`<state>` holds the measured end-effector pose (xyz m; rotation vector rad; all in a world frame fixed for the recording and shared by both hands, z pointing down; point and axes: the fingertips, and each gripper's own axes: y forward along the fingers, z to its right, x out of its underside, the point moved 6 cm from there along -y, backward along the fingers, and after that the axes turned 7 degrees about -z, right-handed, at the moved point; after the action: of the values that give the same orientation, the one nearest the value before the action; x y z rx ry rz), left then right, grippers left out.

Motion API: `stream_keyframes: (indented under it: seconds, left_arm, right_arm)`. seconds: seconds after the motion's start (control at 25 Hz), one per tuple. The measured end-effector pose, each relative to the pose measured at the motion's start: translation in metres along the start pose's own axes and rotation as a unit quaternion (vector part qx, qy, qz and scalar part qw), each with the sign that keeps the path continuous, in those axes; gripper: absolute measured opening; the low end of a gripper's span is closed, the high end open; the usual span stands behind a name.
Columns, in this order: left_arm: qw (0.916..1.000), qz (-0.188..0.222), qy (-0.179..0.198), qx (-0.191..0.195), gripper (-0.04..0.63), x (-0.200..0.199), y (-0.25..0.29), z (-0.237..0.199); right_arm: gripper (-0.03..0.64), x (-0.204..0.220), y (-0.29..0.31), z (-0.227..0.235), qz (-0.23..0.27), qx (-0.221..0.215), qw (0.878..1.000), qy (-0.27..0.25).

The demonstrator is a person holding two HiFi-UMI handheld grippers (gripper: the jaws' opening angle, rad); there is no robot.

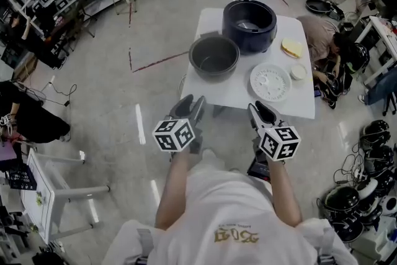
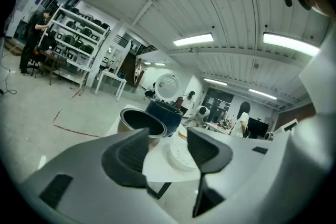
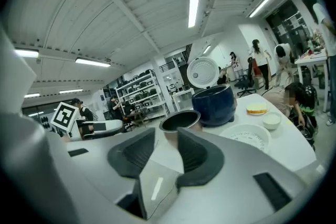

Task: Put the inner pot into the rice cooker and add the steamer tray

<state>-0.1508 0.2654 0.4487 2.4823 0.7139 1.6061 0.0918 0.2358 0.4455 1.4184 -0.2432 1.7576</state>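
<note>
Inner pot [image 1: 214,56] stands well beyond left tongs [image 1: 190,106] and right tongs [image 1: 261,112]; both agape, empty.

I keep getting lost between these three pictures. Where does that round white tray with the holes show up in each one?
Head view: the steamer tray lies right of centre, to the right of the inner pot.
Left gripper view: it is low in the centre.
Right gripper view: it is right of centre.
Shared landmark: the dark blue rice cooker, lid up, stands just beyond the tray in every view.
</note>
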Motion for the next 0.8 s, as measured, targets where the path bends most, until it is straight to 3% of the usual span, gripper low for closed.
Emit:
stream_keyframes:
  seconds: [0.04,0.2,0.44,0.8]
  left_arm:
    - [1.0,0.001,0.0,-0.003,0.262,0.0,0.001,-0.001]
    - [0.9998,-0.002,0.014,-0.014,0.282,0.001,0.003,0.002]
    - [0.9994,-0.017,0.02,-0.022,0.287,0.006,0.009,-0.004]
    - [0.9989,-0.016,-0.019,-0.04,0.279,-0.021,0.068,-0.049]
  right_arm:
    - [0.175,0.001,0.0,0.0,-0.004,-0.005,1.0,0.002]
    - [0.223,0.002,-0.004,0.008,-0.001,0.001,1.0,0.002]
    - [0.229,0.005,0.004,0.02,-0.004,0.009,1.0,0.02]
    - [0.224,-0.011,0.066,0.061,-0.039,0.009,0.998,0.041]
